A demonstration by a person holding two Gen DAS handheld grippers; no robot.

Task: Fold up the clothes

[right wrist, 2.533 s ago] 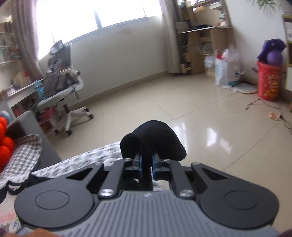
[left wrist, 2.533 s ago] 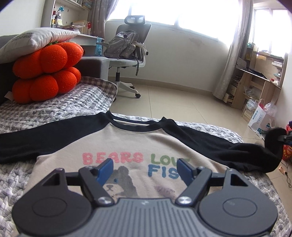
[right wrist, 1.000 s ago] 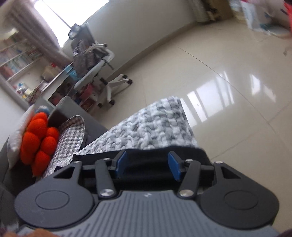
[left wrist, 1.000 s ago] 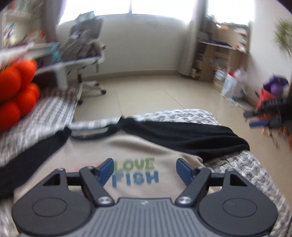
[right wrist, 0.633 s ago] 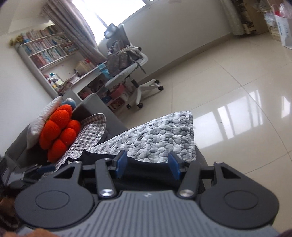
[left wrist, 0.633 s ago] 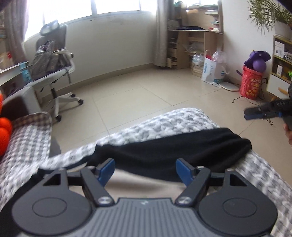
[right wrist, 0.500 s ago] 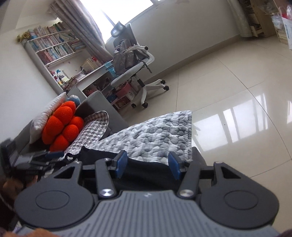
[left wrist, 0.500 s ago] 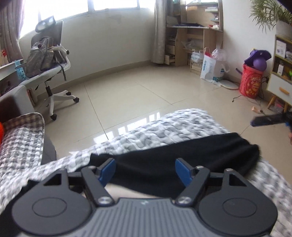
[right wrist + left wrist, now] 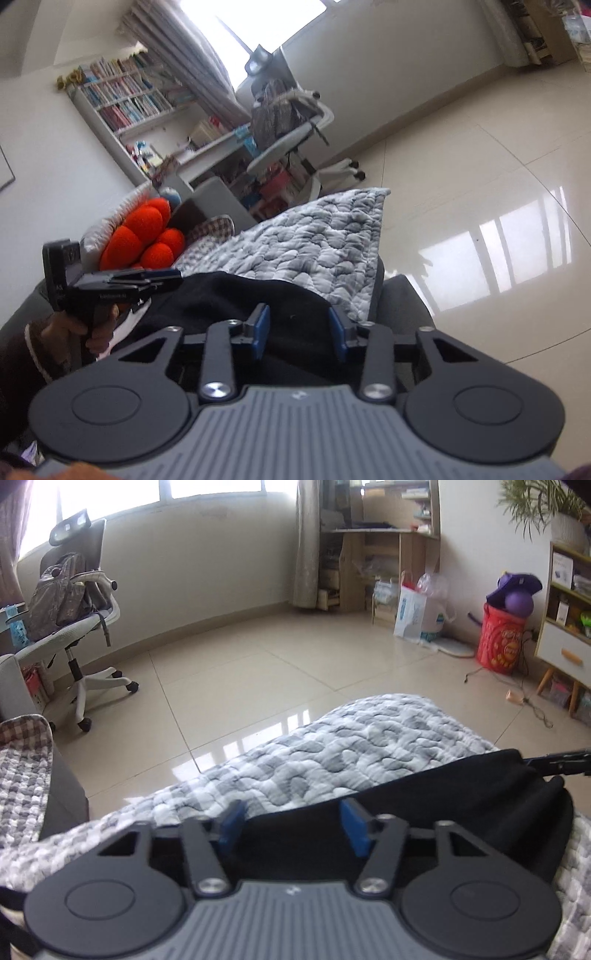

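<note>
A grey quilt (image 9: 332, 746) covers the bed, and the black sleeve (image 9: 461, 805) lies across it at 5 o'clock in the left wrist view. The left claw (image 9: 291, 823) and right claw (image 9: 299, 328) are both closing, half-wide, the sleeve lying between their blue pads.

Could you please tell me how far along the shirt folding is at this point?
Early. Already done: the black sleeve lies stretched along the quilt. In hand: the left gripper and right gripper are closing with sleeve fabric between their blue pads, not yet pinched. Left: folding this sleeve in; the shirt's body is out of view.
</note>
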